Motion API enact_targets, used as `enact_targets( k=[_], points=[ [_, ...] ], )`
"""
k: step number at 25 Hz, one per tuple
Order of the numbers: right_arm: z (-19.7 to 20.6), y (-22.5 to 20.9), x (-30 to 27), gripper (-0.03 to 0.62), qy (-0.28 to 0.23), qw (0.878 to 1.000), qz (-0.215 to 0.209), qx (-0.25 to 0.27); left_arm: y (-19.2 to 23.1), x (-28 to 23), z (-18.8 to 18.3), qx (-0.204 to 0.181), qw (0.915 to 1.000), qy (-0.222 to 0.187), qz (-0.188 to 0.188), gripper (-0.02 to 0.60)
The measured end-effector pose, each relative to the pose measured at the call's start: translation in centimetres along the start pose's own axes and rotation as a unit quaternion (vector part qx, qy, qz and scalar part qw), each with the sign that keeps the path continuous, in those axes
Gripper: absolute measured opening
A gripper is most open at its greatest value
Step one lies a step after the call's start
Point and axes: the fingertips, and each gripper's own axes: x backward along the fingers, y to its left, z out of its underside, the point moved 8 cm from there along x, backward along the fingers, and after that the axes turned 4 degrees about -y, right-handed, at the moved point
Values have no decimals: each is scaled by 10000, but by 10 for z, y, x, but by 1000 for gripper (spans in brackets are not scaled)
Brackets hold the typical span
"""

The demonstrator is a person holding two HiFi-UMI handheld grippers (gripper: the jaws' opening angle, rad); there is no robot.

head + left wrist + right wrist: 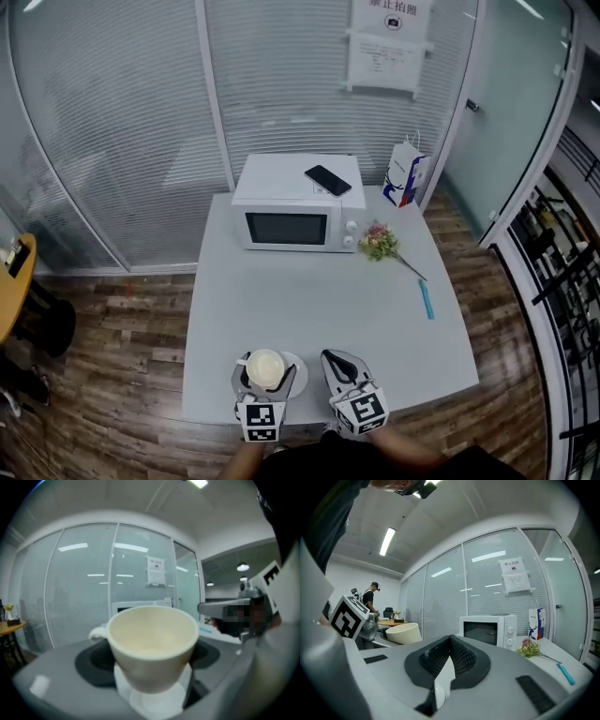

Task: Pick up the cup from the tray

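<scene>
- cup (265, 367): cream-coloured, empty and upright. It is at the near edge of the table (319, 309), above a small round white tray (301, 368). No view shows whether its base touches the tray.
- Writing: a white sign (387, 42) hangs on the glass wall (122, 122) behind the table. It carries a line of characters and a small camera symbol, too small to read. A white, blue and red paper bag (405, 178) stands at the far right corner. It bears a deer figure, and its print is not legible.
- left tool (264, 377): its jaws are closed on the cup, one pad on each side of the bowl. The cup's handle points to the left in the left gripper view.
- right tool (444, 670): its jaws are pressed together with nothing between them. It is just beside the left tool and clear of the cup and tray.
- Pose: both tools are held side by side at the near table edge. Both point away from the person toward the microwave (295, 211), with the marker cubes nearest the body.
- Elsewhere: a black phone (327, 179) lies on top of the microwave. Flowers (380, 242) and a blue pen (427, 300) lie on the right of the table, well apart from the cup.
</scene>
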Motion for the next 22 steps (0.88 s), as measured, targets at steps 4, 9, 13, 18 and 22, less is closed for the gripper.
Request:
enact_targets(
  k=[4, 9, 13, 18, 22],
  points=[
    [-17, 1, 2, 5, -159, 9996, 132, 168, -2, 7, -17, -77, 9997, -183, 119, 439],
    [-30, -1, 4, 5, -260, 9988, 310, 263, -6, 9, -27, -123, 9993, -268, 217, 439],
    [-33, -5, 5, 5, -318, 9988, 323, 179, -8, 9, -28, -134, 9992, -303, 243, 439],
    [-36, -7, 8, 5, -423, 9985, 304, 183, -9, 9, -26, -85, 9993, -286, 229, 439],
    [-39, -6, 8, 5, -454, 9983, 284, 239, -8, 7, -26, -90, 9993, -276, 236, 439]
  ],
)
